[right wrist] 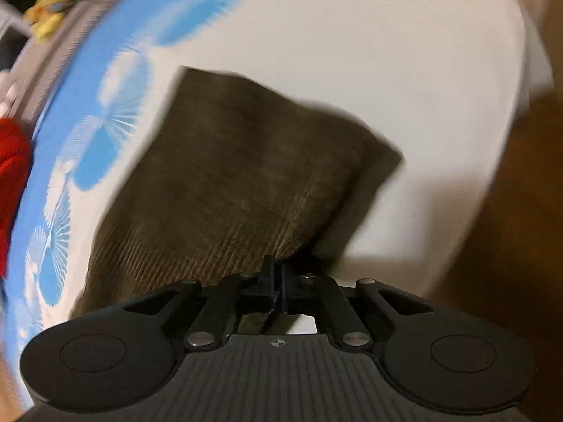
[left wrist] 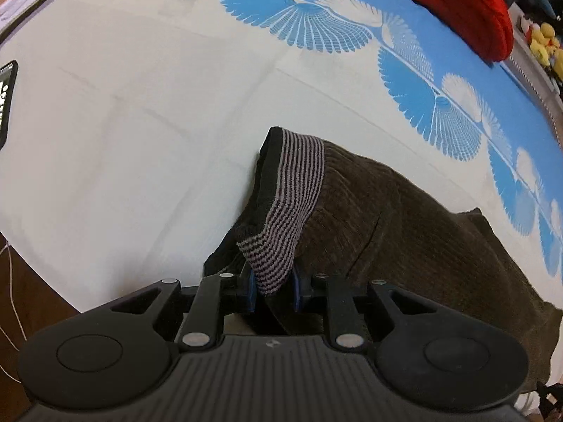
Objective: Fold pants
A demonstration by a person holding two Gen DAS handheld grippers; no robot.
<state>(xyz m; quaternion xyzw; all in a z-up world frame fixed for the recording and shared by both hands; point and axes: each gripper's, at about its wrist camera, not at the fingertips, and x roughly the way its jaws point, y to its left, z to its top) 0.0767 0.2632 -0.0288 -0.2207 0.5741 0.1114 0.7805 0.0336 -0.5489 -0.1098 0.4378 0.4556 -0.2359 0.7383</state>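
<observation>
Dark brown corduroy pants point(left wrist: 404, 225) lie on a white and blue bedsheet point(left wrist: 140, 123). Their striped grey-and-black waistband point(left wrist: 295, 183) is lifted. My left gripper point(left wrist: 274, 286) is shut on the waistband's near end. In the right wrist view the pants point(right wrist: 228, 176) spread out ahead as a flat brown panel, blurred by motion. My right gripper point(right wrist: 278, 285) is shut on the near edge of the pants fabric, its jaws pressed close together.
A red knit garment point(left wrist: 457, 3) lies at the far right of the bed, also at the left edge of the right wrist view point(right wrist: 10, 176). Yellow plush toys point(left wrist: 545, 42) sit beyond the bed. A dark device point(left wrist: 7, 102) lies at the left. Brown floor point(right wrist: 510, 211) borders the bed.
</observation>
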